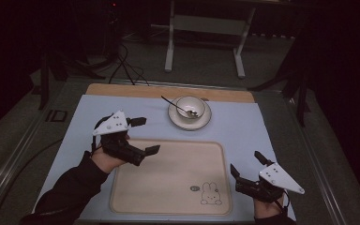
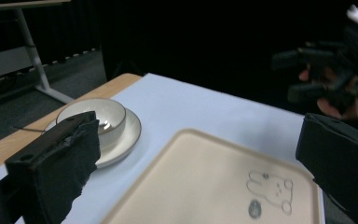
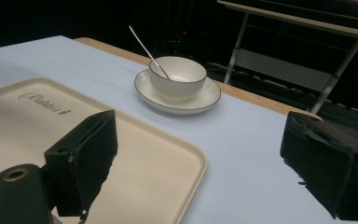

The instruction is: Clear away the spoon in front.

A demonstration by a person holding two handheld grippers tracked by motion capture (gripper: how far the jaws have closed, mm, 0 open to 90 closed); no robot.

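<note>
A white bowl (image 1: 191, 107) stands on a white saucer (image 1: 203, 121) at the far middle of the mat, with a metal spoon (image 1: 173, 104) leaning in it, handle to the left. In front lies a beige tray (image 1: 168, 176) with a rabbit drawing (image 1: 210, 194). My left gripper (image 1: 146, 136) hovers open over the tray's far left corner, nothing between its jaws. At the tray's right edge my right gripper (image 1: 244, 161) is open and empty. The right gripper view has the bowl (image 3: 179, 77), spoon (image 3: 145, 45) and saucer (image 3: 200, 100) ahead.
A light blue mat (image 1: 243, 126) covers the table, with a wooden strip (image 1: 168, 91) along the far edge. Beyond it stand a white table frame (image 1: 204, 28) and cables (image 1: 126, 65) on the dark floor. My right gripper (image 2: 326, 74) appears far off in the left gripper view.
</note>
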